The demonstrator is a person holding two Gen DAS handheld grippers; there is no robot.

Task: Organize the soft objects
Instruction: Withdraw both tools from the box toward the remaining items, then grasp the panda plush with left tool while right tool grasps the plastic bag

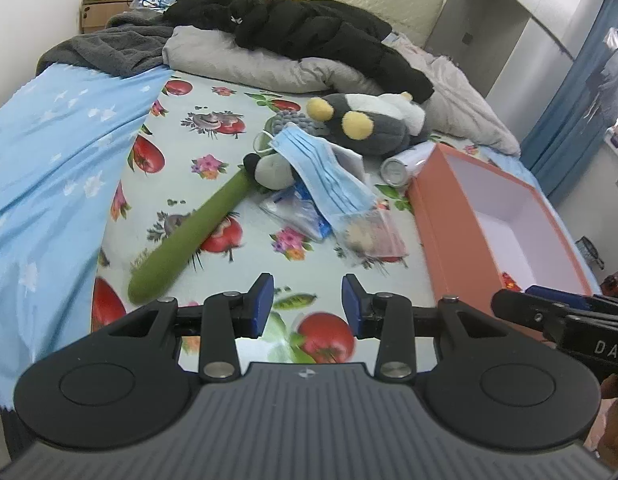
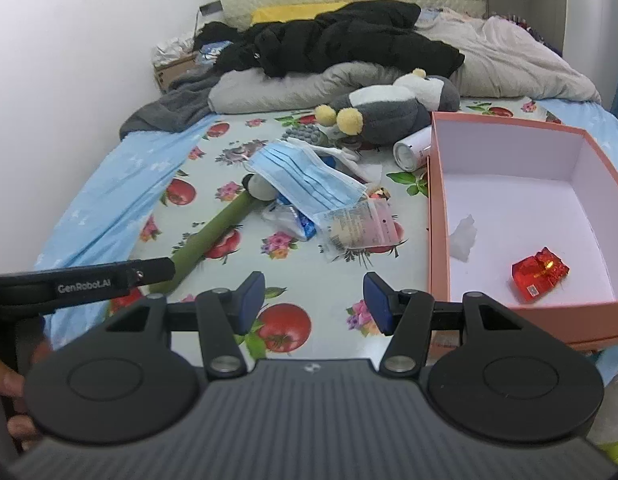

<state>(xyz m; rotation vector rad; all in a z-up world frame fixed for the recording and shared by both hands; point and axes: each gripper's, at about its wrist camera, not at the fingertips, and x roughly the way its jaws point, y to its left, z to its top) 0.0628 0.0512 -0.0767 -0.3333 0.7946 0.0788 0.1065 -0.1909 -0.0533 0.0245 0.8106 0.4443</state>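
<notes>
A grey penguin plush [image 1: 369, 124] [image 2: 389, 112] lies mid-bed. In front of it a blue face mask [image 1: 321, 172] [image 2: 305, 176] covers part of a green plush stick with a panda head [image 1: 189, 236] [image 2: 213, 236]. An open orange box [image 1: 441, 216] [image 2: 437, 216] stands on the right, holding a red wrapped packet [image 2: 540, 273] and a white wad [image 2: 464, 238]. My left gripper [image 1: 308, 304] hovers open above the fruit-print sheet, just short of the green stick's near end. My right gripper [image 2: 313, 304] is open too, beside the box's near left corner, with nothing between its fingers.
Plastic packets [image 1: 373, 232] [image 2: 357, 228] and a white can [image 1: 401, 166] [image 2: 411, 150] lie among the toys. A black jacket [image 1: 309, 32] on a grey pillow [image 1: 237, 64] fills the far end. A light blue blanket [image 1: 49, 160] covers the left side.
</notes>
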